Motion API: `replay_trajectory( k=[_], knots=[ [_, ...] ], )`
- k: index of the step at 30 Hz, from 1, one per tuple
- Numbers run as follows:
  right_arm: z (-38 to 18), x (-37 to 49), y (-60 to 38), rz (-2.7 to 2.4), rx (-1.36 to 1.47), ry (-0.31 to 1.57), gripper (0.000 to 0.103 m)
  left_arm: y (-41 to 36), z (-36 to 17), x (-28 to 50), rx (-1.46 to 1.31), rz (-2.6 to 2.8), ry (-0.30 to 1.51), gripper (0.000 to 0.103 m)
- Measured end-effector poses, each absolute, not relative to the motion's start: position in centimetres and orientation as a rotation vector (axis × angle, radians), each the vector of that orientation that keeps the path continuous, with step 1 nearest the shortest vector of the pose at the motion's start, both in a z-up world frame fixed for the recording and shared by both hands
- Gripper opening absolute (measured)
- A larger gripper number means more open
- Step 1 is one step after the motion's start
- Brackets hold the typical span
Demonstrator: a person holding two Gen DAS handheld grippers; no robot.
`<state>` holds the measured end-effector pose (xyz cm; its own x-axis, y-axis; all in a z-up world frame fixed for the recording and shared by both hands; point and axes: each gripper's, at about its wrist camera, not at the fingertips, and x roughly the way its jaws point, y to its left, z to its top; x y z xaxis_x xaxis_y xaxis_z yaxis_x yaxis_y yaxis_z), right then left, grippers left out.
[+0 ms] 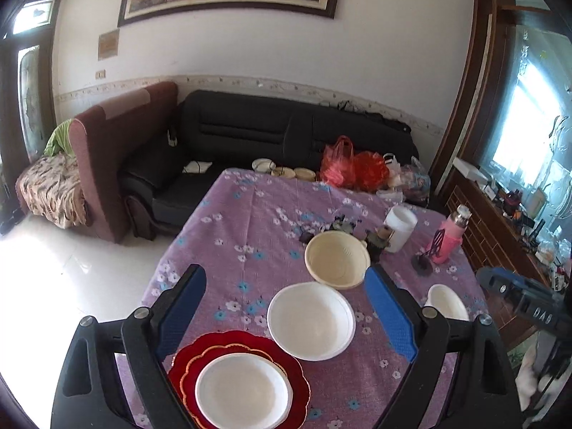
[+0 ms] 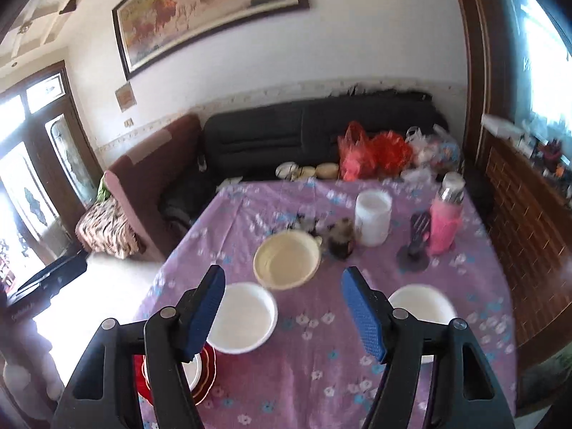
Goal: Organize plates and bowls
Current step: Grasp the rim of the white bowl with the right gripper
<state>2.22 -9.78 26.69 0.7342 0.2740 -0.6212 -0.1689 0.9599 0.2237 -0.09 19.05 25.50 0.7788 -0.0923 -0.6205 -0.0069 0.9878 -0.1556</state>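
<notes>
- Plates and bowls are partly gathered: at the bottom of the left wrist frame a white plate (image 1: 243, 391) sits stacked on a red scalloped plate (image 1: 296, 375), on the floral tablecloth (image 1: 250, 214).
- Just above that stack, a white bowl (image 1: 311, 320) stands alone at frame centre.
- Higher, a cream bowl (image 1: 337, 258) sits touching or just beside it.
- At lower right, a small white bowl (image 1: 447, 302) waits well apart.
- Left gripper (image 1: 286, 307) hangs released and empty above the white bowl.
- Right gripper (image 2: 282, 312) is also spread, nothing between its pads.
- Judged: one stack started, three bowls left to nest.
- Farther up, a white jar (image 1: 400, 227) and pink flask (image 1: 451, 237) stand.
</notes>
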Motion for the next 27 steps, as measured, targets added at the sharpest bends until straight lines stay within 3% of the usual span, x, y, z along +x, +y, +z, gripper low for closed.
replay_trajectory(
  k=[4,7,13,21,22,24,26,27],
  knots=[
    [15.3,6.3,-8.5,0.338,0.31,0.878,0.051,19.6,17.7,4.9,-0.201,-0.049,0.831,0.088],
    [10.0,8.3,-6.6,0.358,0.369,0.915,0.049,20.2,13.1,8.3,-0.241,-0.055,0.945,0.071],
    [4.5,10.4,-4.7,0.31,0.417,0.899,0.05,20.7,8.3,12.9,-0.302,-0.065,1.027,0.07],
    [2.2,12.6,-4.3,0.366,0.439,0.924,0.05,18.9,3.9,16.8,-0.25,-0.154,1.184,0.07],
    [1.8,12.7,-4.2,0.369,0.437,0.938,0.049,18.6,3.5,17.0,-0.235,-0.165,1.199,0.067],
    [0.8,13.0,-4.1,0.38,0.46,0.97,0.04,17.7,2.8,17.2,-0.195,-0.203,1.238,0.047],
    [-0.1,13.2,-3.9,0.4,0.478,1.001,0.025,17.0,1.9,17.2,-0.176,-0.232,1.287,0.014],
    [-0.4,13.3,-3.8,0.405,0.488,1.009,0.02,16.7,1.7,17.1,-0.179,-0.251,1.295,0.013]
  ],
)
